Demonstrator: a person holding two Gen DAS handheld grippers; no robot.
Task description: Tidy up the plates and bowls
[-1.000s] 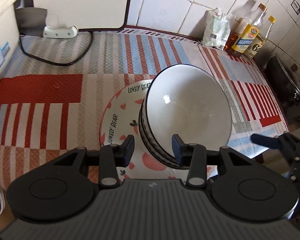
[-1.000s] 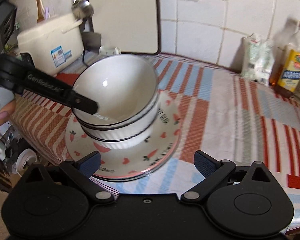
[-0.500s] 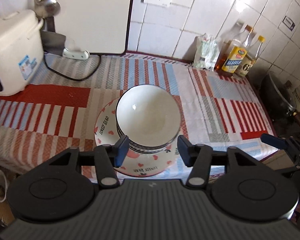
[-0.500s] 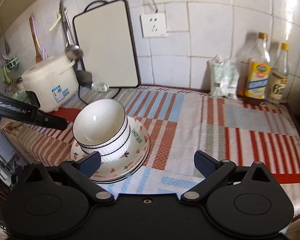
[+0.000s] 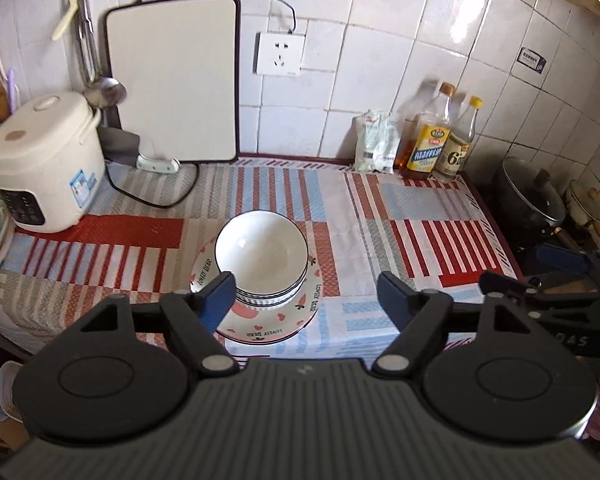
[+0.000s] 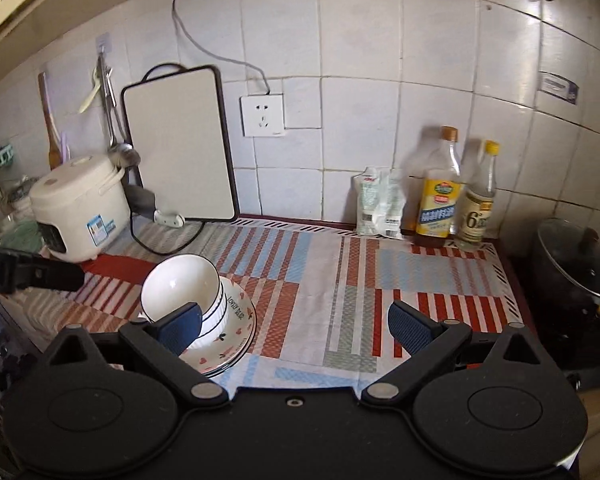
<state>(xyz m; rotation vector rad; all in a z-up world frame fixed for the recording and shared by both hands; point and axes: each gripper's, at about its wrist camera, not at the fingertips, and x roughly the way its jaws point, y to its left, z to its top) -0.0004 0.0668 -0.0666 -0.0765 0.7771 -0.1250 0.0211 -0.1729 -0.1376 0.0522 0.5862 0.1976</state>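
Stack of white ribbed bowls with dark rim lines seated inside the heart-patterned "LOVELY BEAR" plates, near the front edge of the striped red, blue and grey cloth; top bowl's interior bare. Left gripper spread wide, holding nothing, above the near edge with the stack just beyond its left finger. Right gripper likewise parted and unloaded, to the right of the stack.
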